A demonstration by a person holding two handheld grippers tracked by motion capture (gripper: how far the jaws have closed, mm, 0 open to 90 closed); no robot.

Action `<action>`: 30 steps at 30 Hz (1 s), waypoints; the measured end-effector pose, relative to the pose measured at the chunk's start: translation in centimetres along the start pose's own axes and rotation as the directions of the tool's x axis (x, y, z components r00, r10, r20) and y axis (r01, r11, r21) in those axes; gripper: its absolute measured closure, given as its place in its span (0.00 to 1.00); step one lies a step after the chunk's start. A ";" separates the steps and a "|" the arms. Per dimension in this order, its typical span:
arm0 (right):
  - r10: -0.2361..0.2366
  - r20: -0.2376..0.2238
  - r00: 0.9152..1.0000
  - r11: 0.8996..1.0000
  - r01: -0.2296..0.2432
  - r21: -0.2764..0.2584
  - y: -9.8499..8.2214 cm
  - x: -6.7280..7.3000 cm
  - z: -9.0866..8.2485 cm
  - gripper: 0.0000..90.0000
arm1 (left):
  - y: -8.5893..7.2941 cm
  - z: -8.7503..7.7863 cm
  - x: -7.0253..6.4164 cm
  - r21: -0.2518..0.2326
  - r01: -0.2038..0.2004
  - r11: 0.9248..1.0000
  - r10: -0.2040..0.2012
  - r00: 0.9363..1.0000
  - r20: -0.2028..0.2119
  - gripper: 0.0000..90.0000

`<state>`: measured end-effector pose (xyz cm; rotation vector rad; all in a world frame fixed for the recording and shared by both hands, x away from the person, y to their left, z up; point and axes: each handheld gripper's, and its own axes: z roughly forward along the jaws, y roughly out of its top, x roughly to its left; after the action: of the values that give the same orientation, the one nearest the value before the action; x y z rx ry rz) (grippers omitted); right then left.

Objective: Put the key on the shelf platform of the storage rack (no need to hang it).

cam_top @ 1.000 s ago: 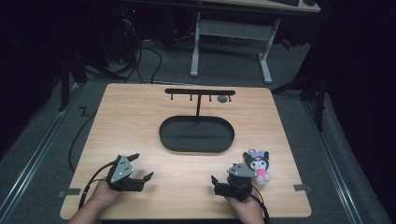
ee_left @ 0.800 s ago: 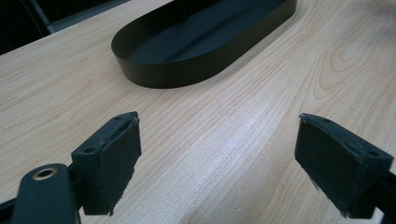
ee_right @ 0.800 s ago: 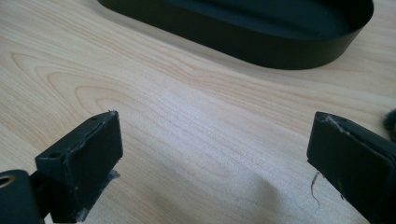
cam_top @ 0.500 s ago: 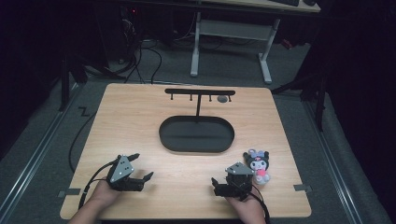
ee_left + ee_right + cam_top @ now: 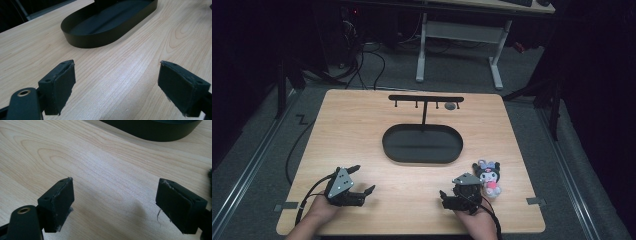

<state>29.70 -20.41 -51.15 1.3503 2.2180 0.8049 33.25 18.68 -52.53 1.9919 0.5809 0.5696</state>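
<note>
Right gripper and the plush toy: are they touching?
Cannot tell. In the high view the right gripper and the plush toy sit side by side with no plain gap; the jaws, just closing, hold nothing.

Your right tongs (image 5: 115,205) hung low over the desk (image 5: 100,165), their two black jaws rising from the bottom edge with a wide gap between them. The jaws had just been closing, yet nothing lay between them but bare pale wood with its swirling grain. The pads (image 5: 62,202) looked worn, with frayed threads hanging from their edges. A round brass-coloured rivet (image 5: 24,210) sat on the arm at the lower left. Ahead of you, at the top, ran the curved wall of a black tray (image 5: 155,130), well apart from the jaws. At the right edge a dark blurred shape intruded; you could not tell what it was.
</note>
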 end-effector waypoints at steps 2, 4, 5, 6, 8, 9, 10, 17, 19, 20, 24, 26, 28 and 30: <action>0.026 -0.013 1.000 1.000 -0.026 0.000 0.2 -0.1 -0.3 0.18 | 0.0 0.1 0.0 0.000 0.002 1.000 -0.002 1.000 0.001 0.17; 0.025 -0.014 1.000 1.000 -0.025 0.000 0.2 -0.1 -0.3 0.18 | 0.0 0.1 0.0 0.000 -0.001 1.000 0.001 1.000 0.002 0.17; 0.027 -0.015 1.000 1.000 -0.027 0.000 0.3 -0.2 -0.3 0.19 | 0.0 0.1 -0.1 0.001 -0.001 1.000 0.001 1.000 0.003 0.17; 0.035 -0.016 0.999 0.999 -0.035 0.005 0.3 -0.3 -0.3 0.19 | 0.0 0.1 0.0 0.002 0.000 1.000 0.000 1.000 0.002 0.17; 0.040 -0.019 0.999 0.999 -0.040 0.013 0.3 -0.5 -0.3 0.21 | 0.0 0.2 0.0 0.003 0.002 1.000 -0.002 1.000 -0.001 0.17; 0.045 -0.019 0.999 0.999 -0.045 0.020 0.2 -0.5 -0.2 0.22 | 0.0 0.2 0.0 0.003 0.001 1.000 -0.001 1.000 0.000 0.17; 0.047 -0.022 0.999 0.999 -0.046 0.028 0.2 -0.6 -0.2 0.23 | 0.1 0.1 -0.1 0.004 -0.001 1.000 0.001 1.000 0.000 0.17; 0.073 -0.048 0.996 0.994 -0.069 0.088 0.2 -1.0 -0.6 0.34 | 0.1 0.2 -0.1 0.009 -0.009 1.000 0.009 1.000 0.001 0.17; 0.068 -0.052 0.996 0.994 -0.063 0.093 0.2 -1.1 -0.6 0.35 | 0.1 0.3 -0.1 0.012 -0.005 1.000 0.005 1.000 0.004 0.17; 0.074 -0.060 0.995 0.993 -0.068 0.099 0.2 -1.1 -0.6 0.35 | 0.1 0.3 0.0 0.011 -0.003 1.000 0.003 1.000 0.004 0.17; 0.072 -0.080 0.994 0.990 -0.062 0.127 0.2 -1.0 -0.3 0.36 | 0.1 0.3 0.0 0.011 -0.005 1.000 0.005 1.000 0.006 0.17; 0.077 -0.103 0.992 0.987 -0.061 0.150 0.6 -0.9 -0.1 0.36 | 0.1 0.3 -0.1 0.011 -0.008 1.000 0.008 1.000 0.004 0.17; 0.086 -0.127 0.988 0.986 -0.066 0.153 0.8 -0.9 -0.1 0.36 | 0.1 0.3 -0.1 0.012 -0.011 1.000 0.011 1.000 0.004 0.17; 0.088 -0.144 0.986 0.985 -0.065 0.158 1.2 -1.0 -0.2 0.35 | 0.1 0.2 -0.1 0.012 -0.015 1.000 0.015 1.000 0.004 0.17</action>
<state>30.80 -20.89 -50.16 1.5005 2.3998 0.8013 33.30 18.38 -52.56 2.0093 0.5687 0.5725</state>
